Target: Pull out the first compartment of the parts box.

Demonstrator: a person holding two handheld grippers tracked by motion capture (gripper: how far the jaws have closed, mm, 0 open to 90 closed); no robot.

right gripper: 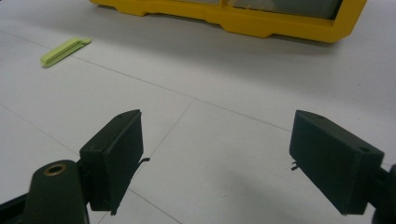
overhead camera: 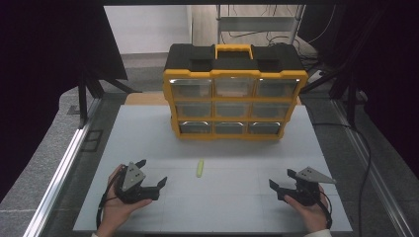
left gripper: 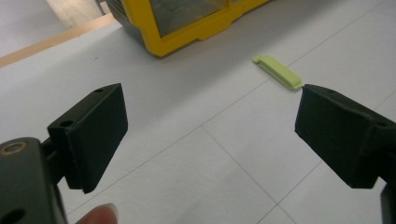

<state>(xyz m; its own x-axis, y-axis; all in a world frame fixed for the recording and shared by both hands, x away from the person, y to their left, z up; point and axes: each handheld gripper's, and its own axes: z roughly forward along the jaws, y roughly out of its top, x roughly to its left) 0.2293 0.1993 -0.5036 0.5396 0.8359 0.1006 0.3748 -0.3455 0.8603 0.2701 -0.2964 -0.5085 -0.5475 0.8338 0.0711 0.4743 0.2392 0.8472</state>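
A pale grey surface (overhead camera: 148, 133), crossed by thin seam lines, carries two things. A yellow-and-black drawer cabinet (overhead camera: 232, 94) stands upright near its far edge, clear drawer fronts facing the person. A small light-green flat piece (overhead camera: 200, 168) lies alone near the middle, in front of the cabinet and apart from it.

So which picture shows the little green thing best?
The left gripper view: the little green thing looks nearest and largest there, flat on the table. The right gripper view shows it smaller, far left; the high view shows a tiny strip.
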